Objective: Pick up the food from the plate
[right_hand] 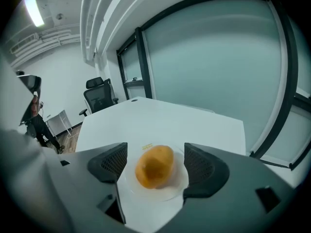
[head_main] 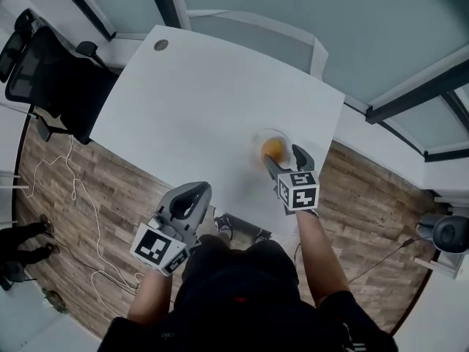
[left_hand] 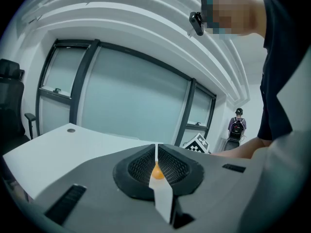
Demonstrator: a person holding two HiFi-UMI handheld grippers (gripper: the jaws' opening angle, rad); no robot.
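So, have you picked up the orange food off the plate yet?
Not yet. Done: the right gripper has its open fingers either side of the orange food, which lies on its plate. In hand: nothing is squeezed. To do: close the fingers and lift. The left gripper is shut and empty, held back.

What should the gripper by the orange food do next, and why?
Probably ease the right gripper slightly forward, then close it on the food. Its jaws stand open with the food showing between them, sitting on the plate, and neither pad seems to touch it yet.
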